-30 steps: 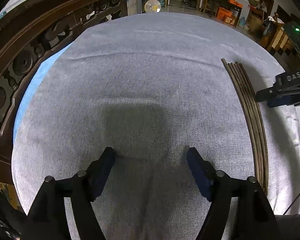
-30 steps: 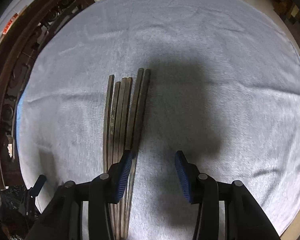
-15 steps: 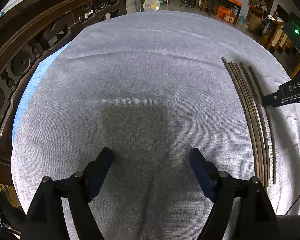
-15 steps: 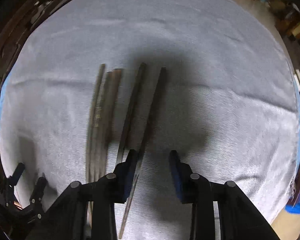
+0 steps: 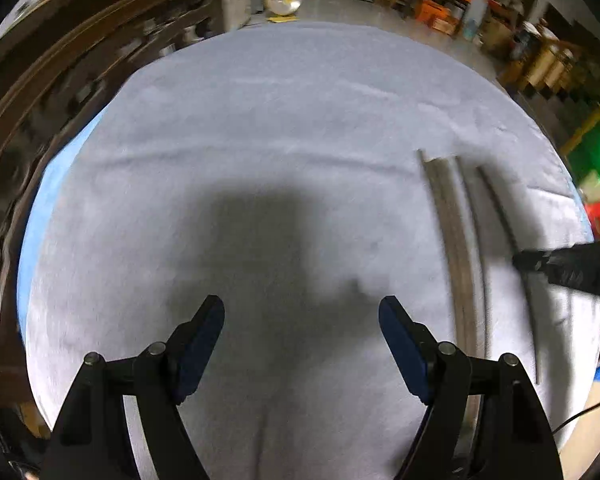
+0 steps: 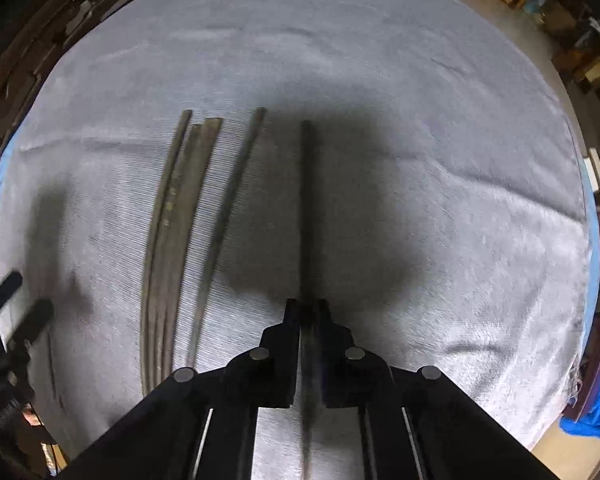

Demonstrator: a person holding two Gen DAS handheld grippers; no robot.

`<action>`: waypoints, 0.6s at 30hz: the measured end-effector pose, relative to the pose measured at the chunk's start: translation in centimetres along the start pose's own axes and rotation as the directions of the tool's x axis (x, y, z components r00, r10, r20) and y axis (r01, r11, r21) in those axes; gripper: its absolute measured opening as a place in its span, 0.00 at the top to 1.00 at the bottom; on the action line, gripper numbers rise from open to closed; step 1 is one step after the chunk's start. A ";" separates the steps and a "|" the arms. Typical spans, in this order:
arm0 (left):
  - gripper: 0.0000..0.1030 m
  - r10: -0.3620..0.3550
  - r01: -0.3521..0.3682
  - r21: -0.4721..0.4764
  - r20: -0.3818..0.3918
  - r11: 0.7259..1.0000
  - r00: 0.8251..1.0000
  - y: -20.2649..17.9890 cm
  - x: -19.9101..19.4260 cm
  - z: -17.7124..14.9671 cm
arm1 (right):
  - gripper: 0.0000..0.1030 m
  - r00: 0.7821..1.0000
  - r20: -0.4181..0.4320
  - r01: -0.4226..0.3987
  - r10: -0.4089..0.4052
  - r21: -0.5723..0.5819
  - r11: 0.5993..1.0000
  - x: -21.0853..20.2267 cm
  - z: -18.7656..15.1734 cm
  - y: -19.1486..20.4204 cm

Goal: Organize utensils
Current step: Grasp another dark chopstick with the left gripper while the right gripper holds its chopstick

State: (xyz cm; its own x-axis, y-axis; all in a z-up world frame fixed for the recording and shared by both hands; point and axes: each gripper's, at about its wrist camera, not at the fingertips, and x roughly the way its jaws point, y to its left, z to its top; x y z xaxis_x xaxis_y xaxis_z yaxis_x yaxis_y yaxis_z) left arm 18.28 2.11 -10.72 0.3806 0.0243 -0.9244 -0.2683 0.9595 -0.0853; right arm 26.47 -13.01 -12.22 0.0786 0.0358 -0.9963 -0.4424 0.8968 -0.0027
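Observation:
Several dark chopsticks lie on a grey cloth [image 6: 420,140]. My right gripper [image 6: 306,312] is shut on one chopstick [image 6: 306,208], which points straight ahead between the fingers. A bundle of chopsticks [image 6: 172,232] lies to its left, with a single chopstick [image 6: 228,216] angled between. In the left wrist view my left gripper [image 5: 300,320] is open and empty over the bare cloth [image 5: 260,140]. The bundle [image 5: 456,248] lies to its right, and the right gripper's tip [image 5: 540,262] holds the outermost chopstick [image 5: 500,208].
A dark carved wooden frame [image 5: 60,60] runs along the left of the cloth. The left gripper's fingers [image 6: 24,300] show at the left edge of the right wrist view. A cluttered room lies beyond the far edge.
My right gripper has closed on the rightmost chopstick and drawn it to the right, away from the bundle. The left gripper stays open and has shifted a little.

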 end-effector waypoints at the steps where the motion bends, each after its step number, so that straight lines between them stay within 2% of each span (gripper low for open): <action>1: 0.22 -0.021 0.021 0.019 -0.017 1.000 1.000 -0.8 0.2 0.9 | 0.91 1.000 0.004 -0.008 0.008 0.003 1.000 -0.1 -0.2 -0.2; 5: 0.22 0.023 -0.013 0.159 -0.066 0.987 0.998 -4.7 1.5 3.4 | 0.91 0.999 0.016 -0.040 0.040 0.015 0.999 -0.2 -0.8 -1.2; 7: 0.22 0.074 -0.052 0.224 -0.094 0.973 0.993 -6.4 2.8 4.4 | 0.91 0.998 0.019 -0.055 0.055 0.019 0.998 -0.4 -0.9 -1.8; 10: 0.22 0.121 -0.084 0.254 -0.130 0.964 0.984 -7.8 4.5 4.9 | 0.91 0.997 0.023 -0.072 0.071 0.021 0.997 -0.8 -1.0 -2.7; 14: 0.20 0.175 -0.125 0.253 -0.189 0.959 0.966 -8.5 6.5 5.2 | 0.91 0.996 0.027 -0.091 0.091 0.021 0.996 -1.0 -0.7 -4.2; 15: 0.20 0.173 -0.126 0.238 -0.187 0.963 0.967 -8.4 6.5 5.3 | 0.91 0.995 0.028 -0.095 0.094 0.021 0.995 -1.1 -0.7 -4.4; 18: 0.19 0.128 -0.089 0.164 -0.244 0.982 0.961 -7.3 6.9 5.8 | 0.91 0.994 0.033 -0.102 0.101 0.023 0.995 -1.2 -0.8 -4.9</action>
State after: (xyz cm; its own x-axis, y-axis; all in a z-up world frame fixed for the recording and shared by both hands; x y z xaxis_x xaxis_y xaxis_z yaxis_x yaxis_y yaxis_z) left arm 28.00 -3.12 -14.36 0.1161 0.0775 -0.9902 -0.1523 0.9865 0.0594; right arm 27.78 -17.81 -11.05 0.0625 0.1408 -0.9881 -0.4272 0.8985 0.1010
